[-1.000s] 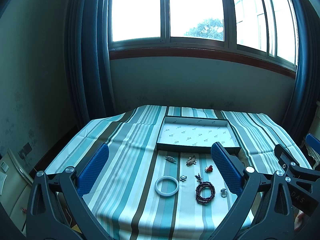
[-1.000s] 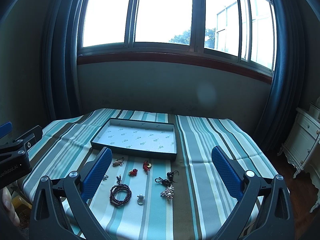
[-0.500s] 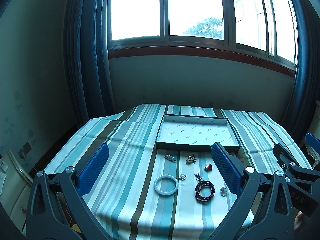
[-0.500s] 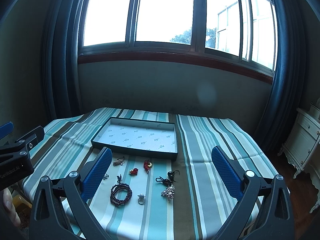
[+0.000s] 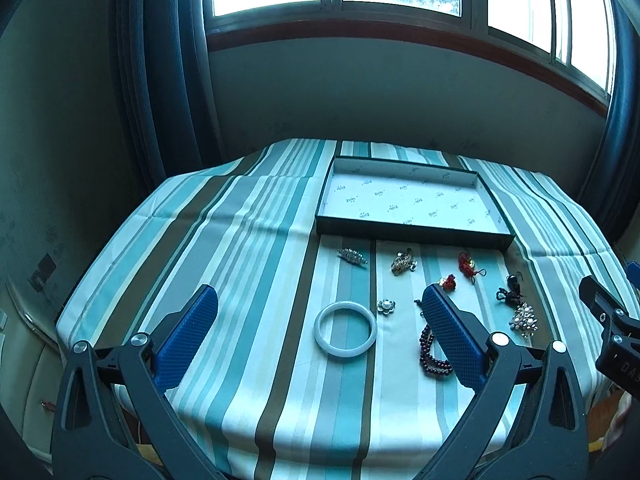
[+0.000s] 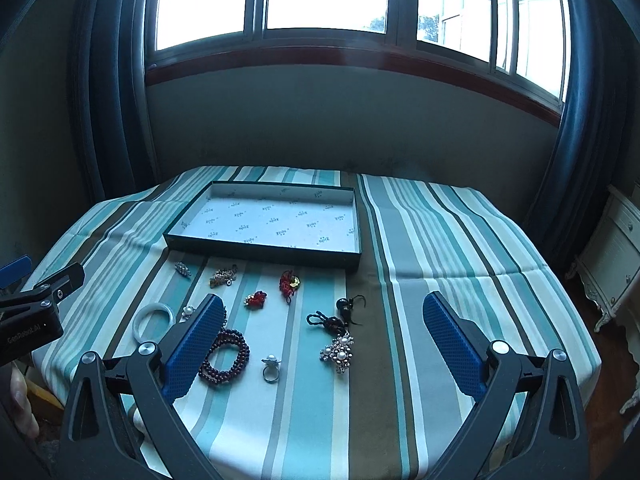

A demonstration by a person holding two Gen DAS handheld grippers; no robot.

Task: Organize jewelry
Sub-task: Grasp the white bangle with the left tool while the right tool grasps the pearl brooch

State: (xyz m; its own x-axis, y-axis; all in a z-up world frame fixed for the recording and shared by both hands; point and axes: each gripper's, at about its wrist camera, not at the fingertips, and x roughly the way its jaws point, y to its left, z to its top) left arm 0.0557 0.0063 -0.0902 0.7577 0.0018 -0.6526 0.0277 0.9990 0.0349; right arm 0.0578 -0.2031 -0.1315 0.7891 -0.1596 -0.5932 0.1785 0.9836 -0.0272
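A shallow dark tray (image 5: 412,236) (image 6: 264,250) with a white printed lining sits empty on the striped tablecloth. Several jewelry pieces lie in front of it: a white bangle (image 5: 345,329) (image 6: 154,317), a dark bead bracelet (image 6: 225,357) (image 5: 431,354), a pearl ring (image 6: 271,365), a pearl brooch (image 6: 338,352) (image 5: 524,319), a red knot charm (image 6: 289,282) (image 5: 467,266), a small red piece (image 6: 255,299) and a gold brooch (image 5: 403,262) (image 6: 223,276). My left gripper (image 5: 320,324) hovers open above the bangle. My right gripper (image 6: 326,330) is open above the pearl brooch, holding nothing.
The table (image 6: 460,248) stands under a window with dark curtains (image 5: 160,80) on both sides. A white cabinet (image 6: 616,248) stands to the right of the table. A silver clip (image 5: 352,257) and a black cord charm (image 6: 348,308) also lie near the tray.
Both grippers have moved forward and tilted down toward the table, so the tray and jewelry now appear closer and larger. Both stay open.
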